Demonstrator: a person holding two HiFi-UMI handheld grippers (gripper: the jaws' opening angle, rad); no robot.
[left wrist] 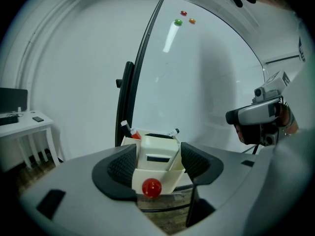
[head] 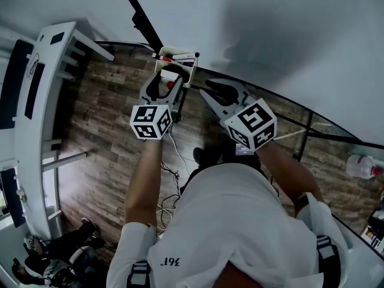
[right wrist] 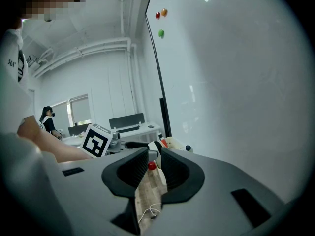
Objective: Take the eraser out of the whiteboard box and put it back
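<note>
Jaws of my left gripper [left wrist: 158, 163] are spread, one pad on each side of the eraser [left wrist: 157, 145]. It sits upright in the whiteboard box [left wrist: 165, 181], its top above the front wall. The pads look just clear of it, though from this angle I can't rule out a light touch.

The risk is in what I close on. The box walls lie about as wide as my pads, so I could pinch a wall along with the eraser and drag the whole box off the whiteboard [left wrist: 206, 82]. A skewed pull might also catch the markers [left wrist: 129, 130] standing right behind the eraser. A weak pinch could drop it to the wooden floor [right wrist: 147, 193].

On the box front, a red magnet [left wrist: 151, 187] sits low and out of my path.

My right gripper [right wrist: 153, 162] hangs near the box's right side, jaws apart with nothing between them, only floor and a loose cable [right wrist: 150, 211] beyond. It would crowd a sideways lift. Far right, a bottle [head: 362, 166] lies well apart.
</note>
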